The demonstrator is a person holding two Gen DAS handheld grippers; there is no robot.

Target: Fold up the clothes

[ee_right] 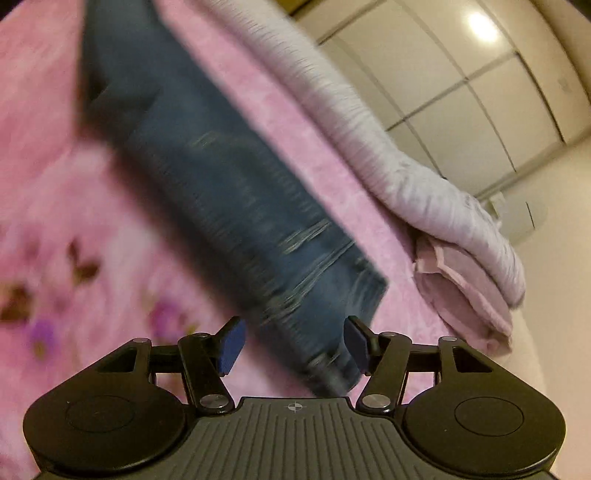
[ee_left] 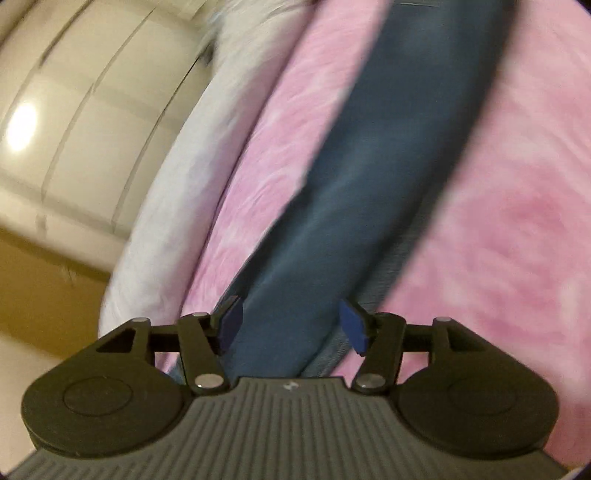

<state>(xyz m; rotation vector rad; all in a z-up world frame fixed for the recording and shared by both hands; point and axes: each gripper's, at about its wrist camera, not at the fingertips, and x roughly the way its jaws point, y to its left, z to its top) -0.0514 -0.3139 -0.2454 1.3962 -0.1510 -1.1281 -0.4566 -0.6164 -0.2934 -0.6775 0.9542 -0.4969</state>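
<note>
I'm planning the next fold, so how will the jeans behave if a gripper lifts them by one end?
The jeans are denim lying flat on the pink blanket, so they would probably droop rather than stay straight. The long legs suggest noticeable weight. The fuzzy blanket likely adds drag when they are pulled.

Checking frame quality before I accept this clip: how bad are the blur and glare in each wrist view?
Left wrist: jeans and pink blanket softly smeared, gripper sharp, bright lamp reflection on the wardrobe. Right wrist: heavier streaked blur on the jeans, a similar reflection top right.
</note>
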